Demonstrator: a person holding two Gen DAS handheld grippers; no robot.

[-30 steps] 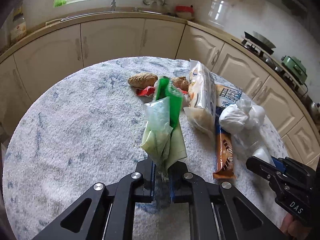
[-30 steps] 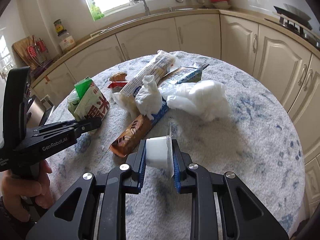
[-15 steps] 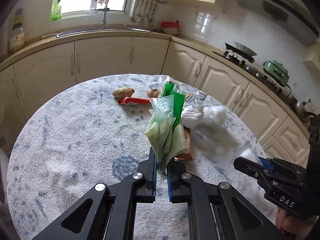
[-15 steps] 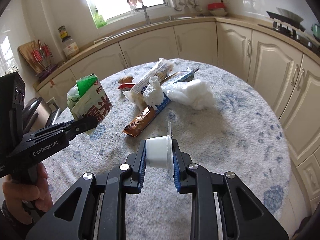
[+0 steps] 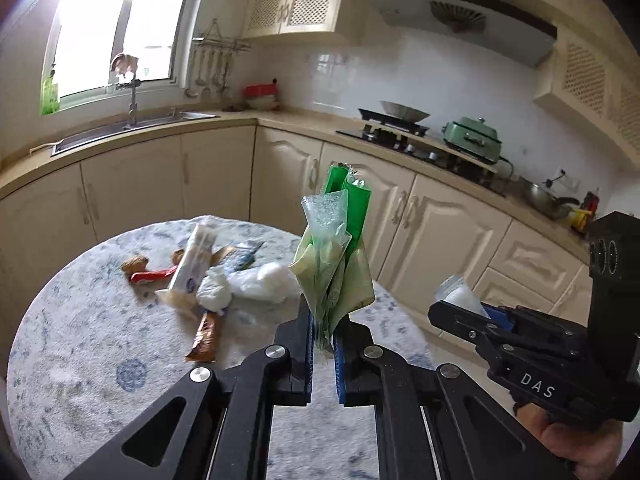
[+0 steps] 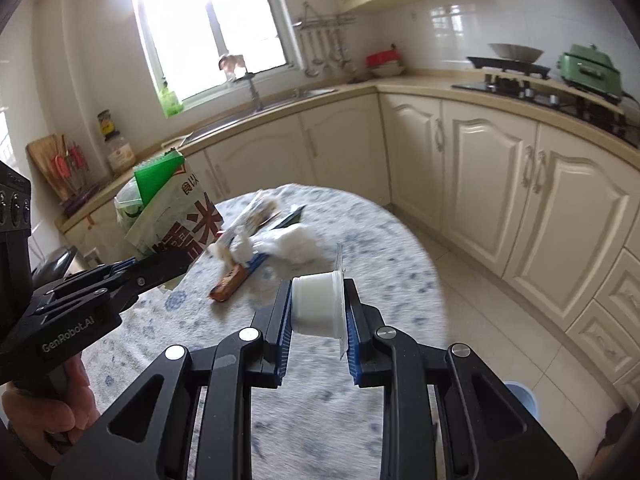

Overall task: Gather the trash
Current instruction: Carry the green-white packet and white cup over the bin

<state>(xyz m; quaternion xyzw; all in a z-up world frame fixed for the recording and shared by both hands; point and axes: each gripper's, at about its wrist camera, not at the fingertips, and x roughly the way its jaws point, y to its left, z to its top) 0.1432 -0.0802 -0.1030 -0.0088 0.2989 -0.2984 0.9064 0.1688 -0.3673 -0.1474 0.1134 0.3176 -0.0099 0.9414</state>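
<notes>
Above the round blue-speckled table [image 5: 80, 344], your left gripper [image 5: 323, 336] clamps the crumpled green carton [image 5: 336, 256] and your right gripper [image 6: 318, 312] pinches the small white plastic cup [image 6: 316, 306]; next you need a bin for these 2.

The desk [image 5: 80, 340] is white, mottled with blue. The carton [image 6: 176, 216] is pale green with a bright green top and red characters. The cup [image 6: 316, 304] is white between black claws with blue pads [image 6: 352, 332].

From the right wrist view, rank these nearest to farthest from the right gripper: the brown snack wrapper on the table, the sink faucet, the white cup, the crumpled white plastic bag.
1. white cup: clamped in the right gripper.
2. brown snack wrapper: on the table, ahead and left.
3. crumpled white plastic bag: just beyond the wrapper, mid-table.
4. sink faucet: at the far counter under the window.
</notes>
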